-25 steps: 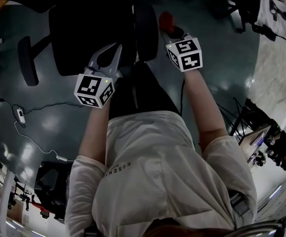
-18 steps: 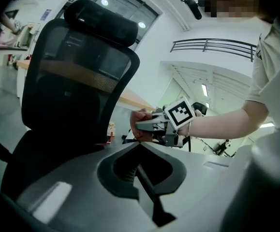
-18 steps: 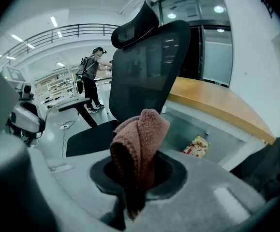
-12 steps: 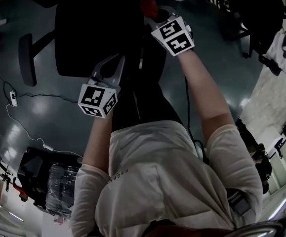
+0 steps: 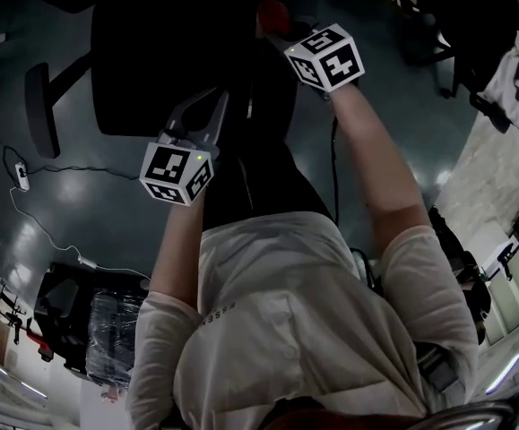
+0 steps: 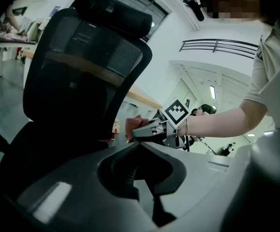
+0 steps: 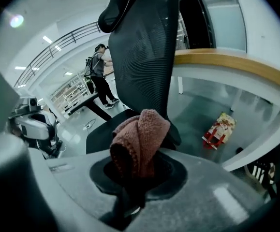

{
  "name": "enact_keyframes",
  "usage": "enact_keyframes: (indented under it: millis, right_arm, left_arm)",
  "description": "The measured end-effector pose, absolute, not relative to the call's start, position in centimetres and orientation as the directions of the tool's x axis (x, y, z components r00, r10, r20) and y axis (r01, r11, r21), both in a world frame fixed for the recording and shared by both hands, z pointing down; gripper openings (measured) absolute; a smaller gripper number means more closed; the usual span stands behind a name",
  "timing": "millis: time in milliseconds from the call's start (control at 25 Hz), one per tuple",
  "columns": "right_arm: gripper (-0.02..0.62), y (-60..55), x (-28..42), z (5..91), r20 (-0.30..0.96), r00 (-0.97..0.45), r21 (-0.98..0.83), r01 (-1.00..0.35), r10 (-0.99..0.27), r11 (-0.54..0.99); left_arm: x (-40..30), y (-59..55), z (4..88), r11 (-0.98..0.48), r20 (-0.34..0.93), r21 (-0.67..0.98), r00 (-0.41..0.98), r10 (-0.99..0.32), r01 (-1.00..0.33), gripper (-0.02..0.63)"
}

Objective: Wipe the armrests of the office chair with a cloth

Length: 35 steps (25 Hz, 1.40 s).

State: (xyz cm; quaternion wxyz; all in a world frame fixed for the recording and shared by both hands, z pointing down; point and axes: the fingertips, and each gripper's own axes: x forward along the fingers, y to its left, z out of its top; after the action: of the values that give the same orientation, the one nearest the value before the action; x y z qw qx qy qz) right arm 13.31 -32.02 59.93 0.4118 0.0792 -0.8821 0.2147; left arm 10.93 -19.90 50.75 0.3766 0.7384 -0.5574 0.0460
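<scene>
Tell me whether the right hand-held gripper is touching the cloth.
Touching. The right gripper view shows the cloth pinched between the jaws of the right hand-held gripper, bunched up above them.

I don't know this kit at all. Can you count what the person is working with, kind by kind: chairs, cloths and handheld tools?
Office chair: 1
Cloth: 1
Handheld tools: 2, the left tool and the right tool
Total: 4

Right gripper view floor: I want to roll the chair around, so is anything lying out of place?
Yes: a red and yellow packet lies loose on the floor beside the office chair, below the curved counter; it looks dropped.
</scene>
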Motion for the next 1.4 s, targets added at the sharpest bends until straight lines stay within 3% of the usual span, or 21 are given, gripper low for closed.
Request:
enact_keyframes:
  millis: [640, 1400]
  right_arm:
    - [0.048, -32.1, 20.5, 58.0, 0.661, -0.746, -0.427, -0.465, -0.084, 0.776]
    - [0.048, -23.4, 24.6, 57.0, 0.641, -0.716, -0.483, -0.656, -0.276, 0.580]
  left_arm:
    - [15.4, -20.7, 50.9, -0.163, 0.502, 0.493, 0.432, -0.749, -0.855, 0.017]
    - [17.1, -15.4, 50.2, -0.349, 0.460, 0.520, 0.600, -0.654, -0.780, 0.017]
